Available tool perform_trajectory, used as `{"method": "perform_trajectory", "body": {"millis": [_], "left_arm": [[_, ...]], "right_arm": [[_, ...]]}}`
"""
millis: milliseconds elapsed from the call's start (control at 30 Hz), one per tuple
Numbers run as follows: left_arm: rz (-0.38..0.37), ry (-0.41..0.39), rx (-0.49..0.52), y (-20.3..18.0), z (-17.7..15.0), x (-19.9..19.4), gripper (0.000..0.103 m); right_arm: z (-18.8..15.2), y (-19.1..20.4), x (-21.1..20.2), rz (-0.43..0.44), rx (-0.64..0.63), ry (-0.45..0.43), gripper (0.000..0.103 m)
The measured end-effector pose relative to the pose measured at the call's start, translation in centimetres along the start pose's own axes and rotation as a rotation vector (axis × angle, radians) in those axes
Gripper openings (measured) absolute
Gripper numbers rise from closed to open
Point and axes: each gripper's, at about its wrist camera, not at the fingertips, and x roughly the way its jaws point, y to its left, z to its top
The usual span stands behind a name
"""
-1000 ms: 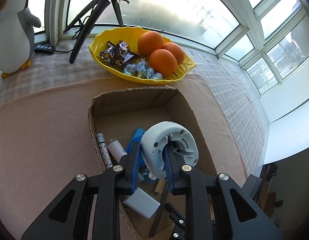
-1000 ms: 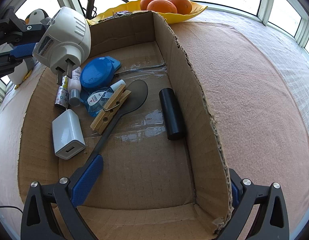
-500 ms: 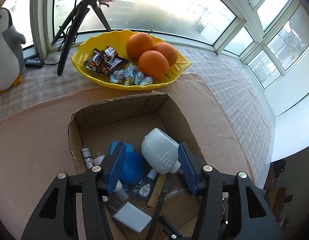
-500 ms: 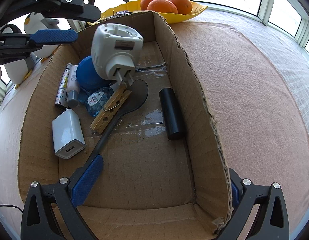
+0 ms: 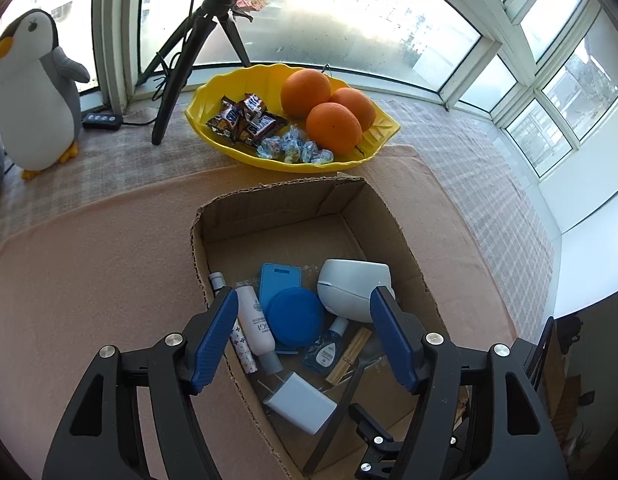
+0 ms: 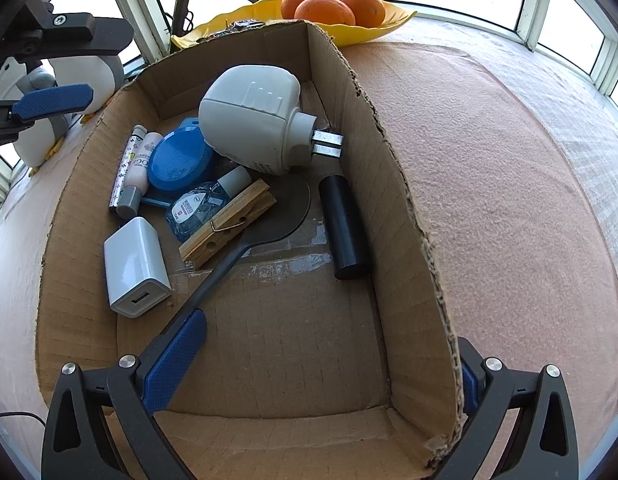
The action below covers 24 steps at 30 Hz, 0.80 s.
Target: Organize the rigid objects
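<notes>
The jaws of the left gripper (image 5: 303, 336) are standing spread wide and holding nothing, hovering above the near end of the cardboard box (image 5: 405, 240). The jaws of the right gripper (image 6: 317, 364) are straddling the box's right wall, one blue pad inside and one outside; the wall is hiding most of the outer pad, so whether they are pinching the cardboard cannot be told.

One large white plug adapter (image 6: 251, 114) is lying on its side inside the box, leaning on the blue round lid (image 6: 180, 162), its two metal prongs pointing toward the right wall. Sharing the box are one white USB charger (image 6: 135, 266), one wooden clothespin (image 6: 229, 220), one black spatula (image 6: 245, 246), one black cylinder (image 6: 344, 228), one small clear bottle (image 6: 201, 208), one white tube (image 6: 139, 170) and one patterned stick (image 6: 123, 172) partly hidden beside it.

On the surface beyond, one yellow bowl (image 5: 213, 100) is carrying three oranges (image 5: 334, 122) and several wrapped candies too bunched to count. One plush penguin (image 5: 33, 92) is standing at left, a second cut off by the frame edge.
</notes>
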Motion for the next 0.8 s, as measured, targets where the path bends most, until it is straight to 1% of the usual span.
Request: {"method": "perform_trajectory", "body": {"millis": [167, 500, 667, 733, 767, 800], "left_arm": [[0.033, 0.006, -0.002, 0.6, -0.9, -0.5, 0.069], [0.134, -0.019, -0.002, 1.5, -3.3, -2.7, 0.069], [0.187, -0.05, -0.003, 1.4, -4.6, -4.2, 0.069], [0.19, -0.062, -0.008, 1.4, -5.0, -4.9, 0.07], [0.191, -0.067, -0.008, 1.3, -5.2, -5.3, 0.07], [0.197, -0.071, -0.008, 1.2, -5.5, -5.7, 0.073]], "right_arm": [[0.4, 0.4, 0.1, -0.015, -0.025, 0.007, 0.103], [1.2, 0.7, -1.2, -0.031, -0.048, -0.03, 0.103], [1.2, 1.1, -2.7, -0.036, -0.081, -0.064, 0.103], [1.2, 1.3, -3.4, -0.033, -0.09, -0.085, 0.103], [1.2, 1.5, -3.8, -0.031, -0.094, -0.093, 0.103], [0.9, 1.6, -4.3, -0.027, -0.097, -0.101, 0.103]]}}
